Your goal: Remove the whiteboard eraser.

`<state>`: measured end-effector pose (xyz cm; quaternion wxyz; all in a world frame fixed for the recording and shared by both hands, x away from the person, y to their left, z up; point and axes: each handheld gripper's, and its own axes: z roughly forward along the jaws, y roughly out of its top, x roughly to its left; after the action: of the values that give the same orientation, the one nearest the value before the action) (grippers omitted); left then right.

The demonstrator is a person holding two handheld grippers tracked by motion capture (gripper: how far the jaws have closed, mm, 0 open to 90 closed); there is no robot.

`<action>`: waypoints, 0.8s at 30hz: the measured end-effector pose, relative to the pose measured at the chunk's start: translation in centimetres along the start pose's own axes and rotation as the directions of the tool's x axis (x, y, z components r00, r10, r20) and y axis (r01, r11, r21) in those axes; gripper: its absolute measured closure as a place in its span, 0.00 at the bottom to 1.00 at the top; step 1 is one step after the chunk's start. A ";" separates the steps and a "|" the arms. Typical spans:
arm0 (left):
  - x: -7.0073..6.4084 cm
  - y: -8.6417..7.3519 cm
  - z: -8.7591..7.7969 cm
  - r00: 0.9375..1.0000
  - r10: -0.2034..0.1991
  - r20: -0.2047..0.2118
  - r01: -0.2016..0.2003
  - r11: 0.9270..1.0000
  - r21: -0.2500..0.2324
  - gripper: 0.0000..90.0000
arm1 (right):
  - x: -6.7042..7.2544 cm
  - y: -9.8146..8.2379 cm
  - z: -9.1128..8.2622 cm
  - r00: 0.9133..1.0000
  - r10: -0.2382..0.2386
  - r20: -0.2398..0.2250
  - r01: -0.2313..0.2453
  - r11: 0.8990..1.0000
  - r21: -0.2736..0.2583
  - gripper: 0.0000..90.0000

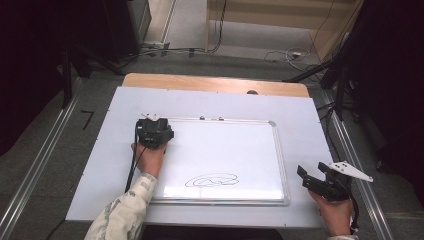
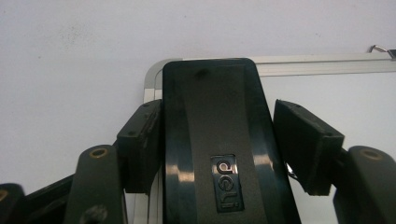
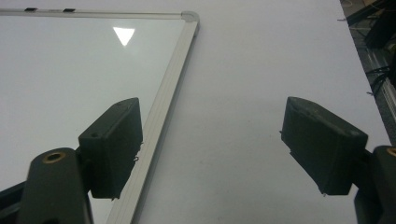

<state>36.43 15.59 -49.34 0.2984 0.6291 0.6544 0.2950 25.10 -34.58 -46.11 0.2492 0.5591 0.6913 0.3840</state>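
The left hand-held gripper [image 2: 215,140] has its jaws around a black eraser [image 2: 219,140], which sits at the far left corner of a whiteboard [image 1: 225,150]. The left pad [image 2: 140,144] lies against the eraser's side; the right pad [image 2: 306,144] stands just beside the other side, and whether it touches I cannot tell. The eraser is a long, glossy plastic block with rounded corners and a small embossed "deli" label. Its long axis runs away from the left gripper view's camera, its far end pointing at the board's far frame and overlapping it.

The right hand-held gripper [image 1: 325,181] is held in the person's right hand [image 1: 334,212] off the board's near right corner, its jaws wide apart with nothing between them. In the right gripper view its left pad [image 3: 112,144] hangs over the board's right frame and its right pad [image 3: 322,144] over the bare sheet.

The whiteboard is a smooth white rectangle with a thin silver frame and rounded corner pieces, its long side across the desk. A black scribble [image 1: 212,179] of looping lines is near its near edge.

The board lies on a matt white sheet [image 1: 300,115] that covers most of the wooden desk [image 1: 200,81]. Around it is grey carpeted floor [image 1: 50,150] with metal rails [image 1: 40,165] on each side, cables [image 1: 295,52] at the back and dark stands in the corners.
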 end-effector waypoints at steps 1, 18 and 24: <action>-0.1 0.0 0.1 1.000 0.005 -0.006 -0.005 1.000 0.000 0.42 | 0.0 0.0 0.0 1.000 -0.001 0.000 0.001 1.000 0.001 0.21; 0.1 0.0 0.1 0.999 0.028 0.018 -0.028 1.000 -0.002 0.45 | 0.0 0.0 0.1 1.000 -0.005 -0.004 0.005 1.000 0.002 0.21; 0.2 0.1 0.1 0.999 0.031 0.027 -0.031 1.000 -0.003 0.45 | 0.0 0.0 0.2 1.000 -0.009 -0.006 0.009 1.000 0.005 0.21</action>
<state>36.56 15.83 -49.35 0.3032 0.6426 0.6402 0.2919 25.23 -34.50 -46.24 0.2476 0.5552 0.6956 0.3829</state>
